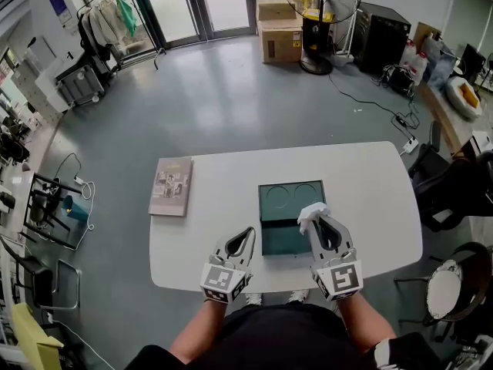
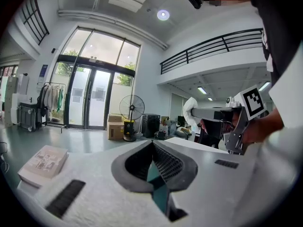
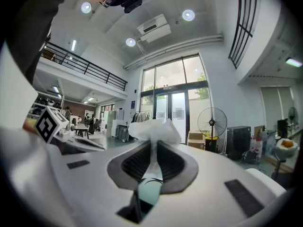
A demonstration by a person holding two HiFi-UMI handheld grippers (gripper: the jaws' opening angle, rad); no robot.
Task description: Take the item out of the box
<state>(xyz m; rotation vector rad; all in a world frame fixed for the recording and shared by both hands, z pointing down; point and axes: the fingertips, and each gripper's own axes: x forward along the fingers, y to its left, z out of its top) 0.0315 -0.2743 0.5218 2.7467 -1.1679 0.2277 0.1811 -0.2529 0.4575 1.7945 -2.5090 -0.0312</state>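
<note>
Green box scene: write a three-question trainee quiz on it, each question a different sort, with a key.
1. True or false: the right gripper is shut on a white crumpled wad.
2. What lies on the left part of the table? A) a booklet B) a mug C) a plate
3. Fill in: inside the green box, ___ round outlines show.

Key: 1 true; 2 A; 3 two.

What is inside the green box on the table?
The green box shows two round hollows, and both look empty. The right gripper, pinching a white wad, covers the box's near right corner, so that part is hidden.
</note>
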